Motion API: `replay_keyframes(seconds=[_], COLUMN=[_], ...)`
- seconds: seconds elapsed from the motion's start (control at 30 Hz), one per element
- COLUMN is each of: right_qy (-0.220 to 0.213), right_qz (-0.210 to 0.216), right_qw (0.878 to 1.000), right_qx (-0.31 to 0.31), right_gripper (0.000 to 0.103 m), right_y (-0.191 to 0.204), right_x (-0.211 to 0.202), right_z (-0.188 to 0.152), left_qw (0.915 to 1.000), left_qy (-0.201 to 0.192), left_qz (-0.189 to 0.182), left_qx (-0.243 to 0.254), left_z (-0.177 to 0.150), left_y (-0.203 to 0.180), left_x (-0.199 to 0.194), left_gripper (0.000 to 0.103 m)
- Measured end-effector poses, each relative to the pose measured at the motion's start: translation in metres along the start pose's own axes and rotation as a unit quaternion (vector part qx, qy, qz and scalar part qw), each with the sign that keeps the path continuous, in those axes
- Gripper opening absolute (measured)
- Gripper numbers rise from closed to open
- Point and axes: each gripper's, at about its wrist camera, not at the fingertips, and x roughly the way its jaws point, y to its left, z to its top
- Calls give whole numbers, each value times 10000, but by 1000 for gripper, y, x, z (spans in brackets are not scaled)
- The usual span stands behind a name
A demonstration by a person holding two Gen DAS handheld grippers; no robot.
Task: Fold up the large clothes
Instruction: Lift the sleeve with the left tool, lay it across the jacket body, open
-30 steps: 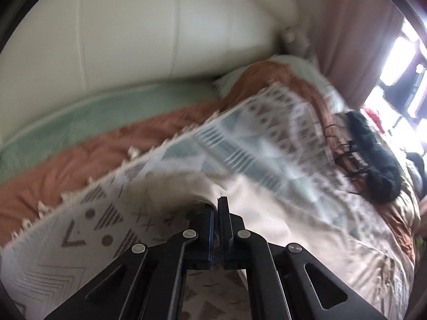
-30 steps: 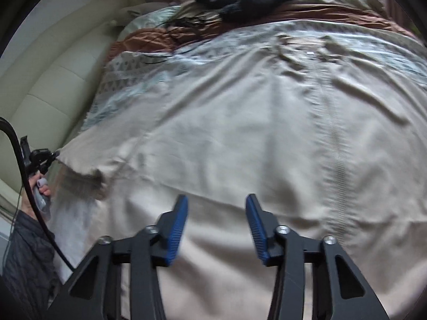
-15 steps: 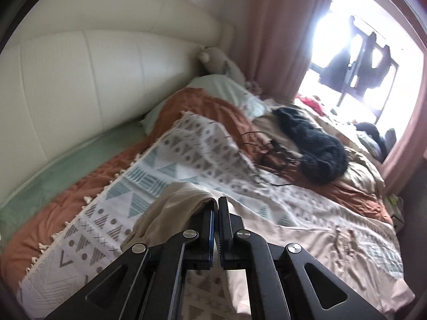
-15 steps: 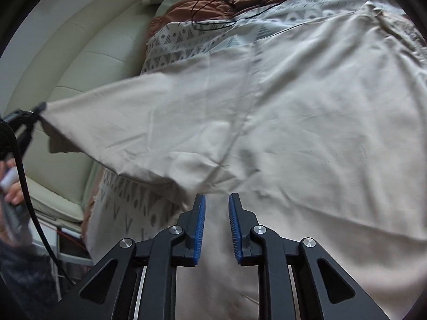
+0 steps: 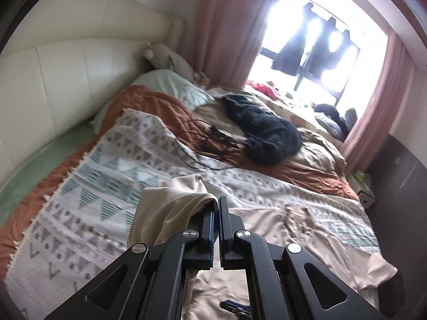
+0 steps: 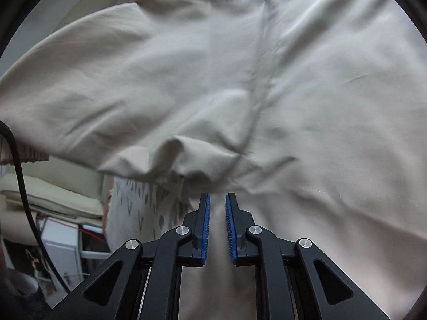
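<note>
Your beige garment (image 6: 267,80) lay spread across the bed (image 5: 80,165), one corner lifted, clenched in your left claw (image 5: 216,208). Your right claw (image 6: 217,208) was closing on a fold not yet pinched; pull early and it could slip free, skewing the fold.

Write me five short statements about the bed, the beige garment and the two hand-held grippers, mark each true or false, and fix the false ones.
1. The left hand-held gripper is shut on a fold of the beige garment. True.
2. The right hand-held gripper is wide open. False: its jaws are closing, a narrow gap left, with garment cloth beneath them.
3. A black furry heap lies on the bed. True.
4. The patterned blanket is plain red. False: it is white with grey and teal shapes.
5. The curtains cover the whole window. False: they are drawn aside, and bright light comes through.
</note>
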Motion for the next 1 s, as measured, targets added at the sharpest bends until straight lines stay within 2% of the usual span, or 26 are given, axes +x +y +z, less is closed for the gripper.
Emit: replay_keyframes(seconds=[0.07,0.17,0.37,0.53,0.63,0.8,0.9,0.97,1.0], right_qy=[-145,-457,-1143,-1565,-1478,-1651,-1623,-1668,-1697], right_qz=[-131,-560,-1104,-855,-550,-517,-360,-347,-340], right_qw=[9996,9969,9872,9835,9845,9823,9819,9807,9800], right_qx=[-187,-324,-164,306,762,719,912,961,979], right_gripper=[18,24,37,39,39,39,39,39,39], right_y=[-2,-15,-56,-102,-124,-134,-147,-153,-154], right_x=[-33,-83,-180,-222,-232,-245,-250,-257,-260], right_z=[-9,-24,-49,-68,-65,-61,-61,-63,-63], left_qw=[9999,9997,9993,9990,9991,9986,9956,9905,9863], left_qy=[19,66,180,312,324,447,839,1268,1530], left_qz=[-114,-245,-288,-126,-92,-175,-386,-533,-620], left_qx=[12,19,162,281,245,239,168,26,-2], left_z=[-4,-6,-18,-29,-31,-42,-62,-82,-92], left_y=[-13,-32,-76,-107,-121,-142,-153,-158,-160], left_x=[1,1,5,19,25,36,52,66,74], left_gripper=[2,2,2,2,2,2,2,5,17])
